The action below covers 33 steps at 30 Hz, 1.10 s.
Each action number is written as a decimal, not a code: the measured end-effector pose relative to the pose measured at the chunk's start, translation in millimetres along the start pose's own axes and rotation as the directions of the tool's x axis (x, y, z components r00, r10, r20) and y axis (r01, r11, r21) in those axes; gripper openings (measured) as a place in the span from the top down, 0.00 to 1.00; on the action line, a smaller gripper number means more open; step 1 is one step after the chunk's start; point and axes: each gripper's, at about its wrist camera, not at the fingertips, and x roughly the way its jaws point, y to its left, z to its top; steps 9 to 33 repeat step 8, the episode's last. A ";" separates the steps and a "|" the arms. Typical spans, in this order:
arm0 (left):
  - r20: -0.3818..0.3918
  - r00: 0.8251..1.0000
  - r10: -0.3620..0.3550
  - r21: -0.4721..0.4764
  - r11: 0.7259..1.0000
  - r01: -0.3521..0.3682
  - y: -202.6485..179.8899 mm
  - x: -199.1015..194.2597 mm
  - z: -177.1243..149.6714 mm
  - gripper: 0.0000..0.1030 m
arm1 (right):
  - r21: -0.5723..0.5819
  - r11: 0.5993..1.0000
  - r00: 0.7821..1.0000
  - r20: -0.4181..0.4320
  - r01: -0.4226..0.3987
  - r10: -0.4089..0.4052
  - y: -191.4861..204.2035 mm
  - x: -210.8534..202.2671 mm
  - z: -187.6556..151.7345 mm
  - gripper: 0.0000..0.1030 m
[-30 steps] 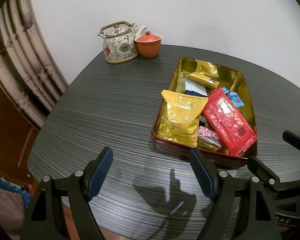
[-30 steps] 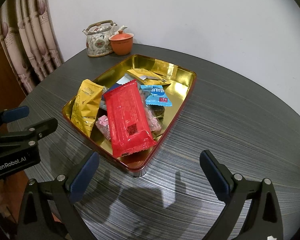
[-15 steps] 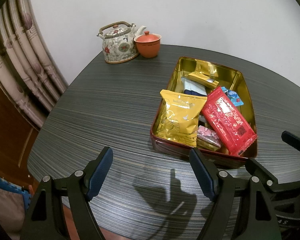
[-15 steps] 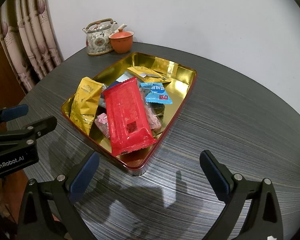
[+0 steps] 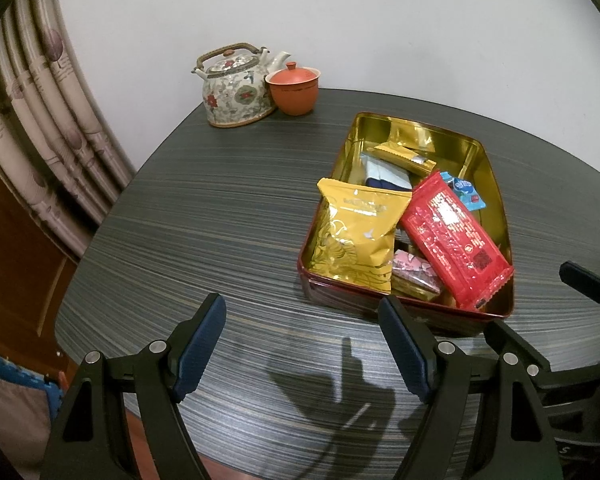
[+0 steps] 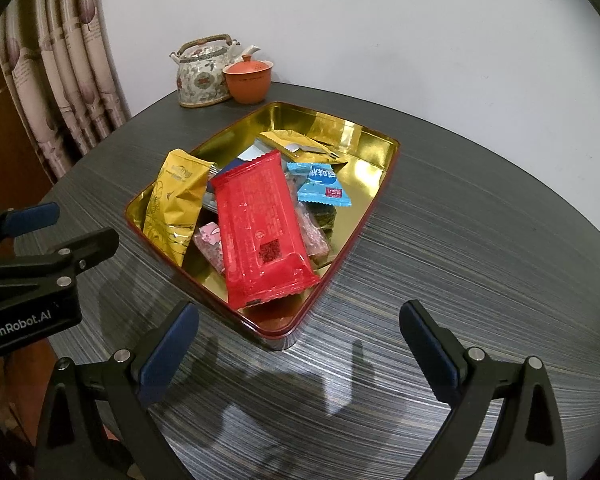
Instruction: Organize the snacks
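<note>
All the snacks in sight lie inside the gold tin point(image 6: 384, 145), which sits on the dark worktop point(image 6: 480, 240). A red packet point(image 6: 260, 232) rests on top of the heap, a yellow bag point(image 5: 356, 232) leans against the tin's side, and a blue sachet point(image 6: 322, 188) and pink sweets point(image 5: 414, 270) lie loosely beneath. None is left on the worktop, so gathering looks done; tidying the jumble may remain, though what lies under the red packet is hard to make out. The left claw point(image 5: 302, 350) and right claw point(image 6: 298, 354) both hang wide and empty just short of the tin.
</note>
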 end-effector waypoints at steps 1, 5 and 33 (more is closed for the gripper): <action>0.001 1.000 0.001 0.003 1.000 -0.001 -1.1 0.4 0.4 0.23 | -0.001 1.000 1.000 -0.001 -0.001 0.001 -0.1 0.0 -0.2 0.03; 0.007 1.000 -0.003 0.003 1.000 0.003 -2.7 0.1 0.5 0.23 | -0.001 1.000 1.000 -0.003 -0.001 0.001 0.7 0.9 0.6 0.03; 0.005 1.000 -0.004 0.008 1.000 0.004 -3.3 0.4 0.7 0.23 | -0.001 1.000 1.000 -0.001 -0.004 0.004 0.7 1.7 0.8 0.03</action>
